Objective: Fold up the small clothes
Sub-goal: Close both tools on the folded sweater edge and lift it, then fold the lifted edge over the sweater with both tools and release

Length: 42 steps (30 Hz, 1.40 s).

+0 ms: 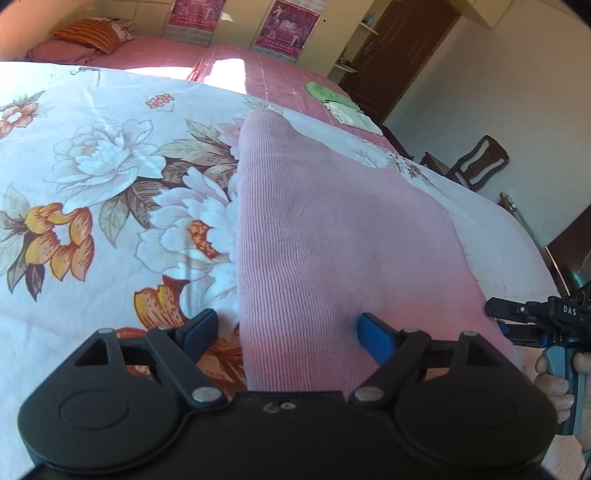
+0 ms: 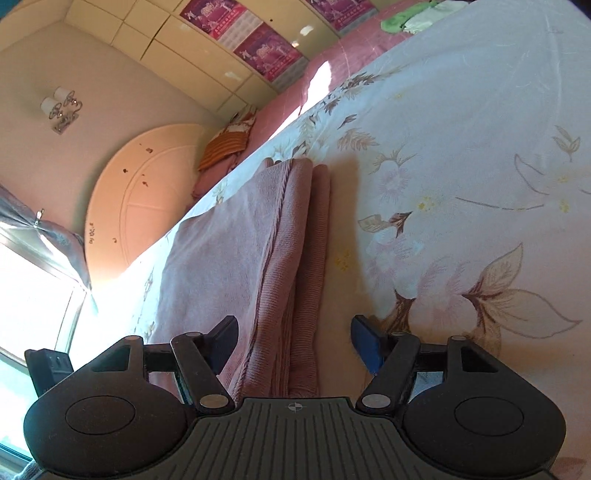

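Observation:
A pink ribbed knit garment (image 1: 317, 236) lies folded on the floral bedsheet (image 1: 92, 155). My left gripper (image 1: 288, 332) hovers over its near end, jaws open wide, blue pads clear of the cloth on both sides. In the right wrist view the same pink garment (image 2: 258, 258) shows its stacked folded edges running away from me. My right gripper (image 2: 293, 341) stands open astride that folded edge, pads not pressing it. The right gripper (image 1: 532, 314) also shows at the right edge of the left wrist view, held by a hand (image 1: 561, 384).
Green and pale folded cloths (image 1: 338, 103) lie at the far end of the pink bed (image 1: 266, 74). An orange striped pillow (image 1: 92, 35) sits at the back left. A dark wooden chair (image 1: 476, 162) and door (image 1: 402, 55) stand right. A round headboard (image 2: 140, 199) and window (image 2: 33, 295) are left.

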Each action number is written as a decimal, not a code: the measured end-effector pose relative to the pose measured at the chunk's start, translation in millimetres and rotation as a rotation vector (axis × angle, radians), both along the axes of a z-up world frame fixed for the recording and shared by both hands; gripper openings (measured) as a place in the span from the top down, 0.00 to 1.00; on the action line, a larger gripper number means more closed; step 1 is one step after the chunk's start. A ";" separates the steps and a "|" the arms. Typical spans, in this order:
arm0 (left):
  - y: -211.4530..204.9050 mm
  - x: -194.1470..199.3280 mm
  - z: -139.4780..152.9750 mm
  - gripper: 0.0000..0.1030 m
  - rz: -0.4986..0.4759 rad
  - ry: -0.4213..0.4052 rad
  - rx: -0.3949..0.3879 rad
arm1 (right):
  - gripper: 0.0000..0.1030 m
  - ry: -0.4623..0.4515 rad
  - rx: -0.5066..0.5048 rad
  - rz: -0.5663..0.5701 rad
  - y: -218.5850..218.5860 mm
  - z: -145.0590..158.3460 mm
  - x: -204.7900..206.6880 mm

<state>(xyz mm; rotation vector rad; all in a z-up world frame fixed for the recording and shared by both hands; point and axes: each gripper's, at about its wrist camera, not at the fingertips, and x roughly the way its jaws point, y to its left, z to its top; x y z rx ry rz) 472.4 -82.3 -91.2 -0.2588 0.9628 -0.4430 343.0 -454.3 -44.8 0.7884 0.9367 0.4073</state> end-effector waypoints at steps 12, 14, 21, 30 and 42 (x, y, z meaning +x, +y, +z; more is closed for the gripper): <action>-8.8 40.0 -11.4 0.23 -0.070 0.061 -0.122 | 0.35 0.040 0.082 0.064 9.0 -4.2 34.4; -13.6 42.3 -11.8 0.23 -0.080 0.055 -0.114 | 0.35 0.032 0.054 0.058 17.4 -1.5 36.7; -19.6 39.9 -9.9 0.28 -0.121 0.019 -0.060 | 0.46 0.012 -0.111 0.028 51.8 7.5 39.3; -22.2 34.8 1.7 0.67 -0.156 -0.042 -0.037 | 0.79 -0.034 -0.450 0.021 109.3 32.6 27.8; 11.5 -1.3 53.9 0.70 -0.275 -0.193 -0.037 | 0.80 -0.198 -0.597 0.019 179.3 97.4 -9.7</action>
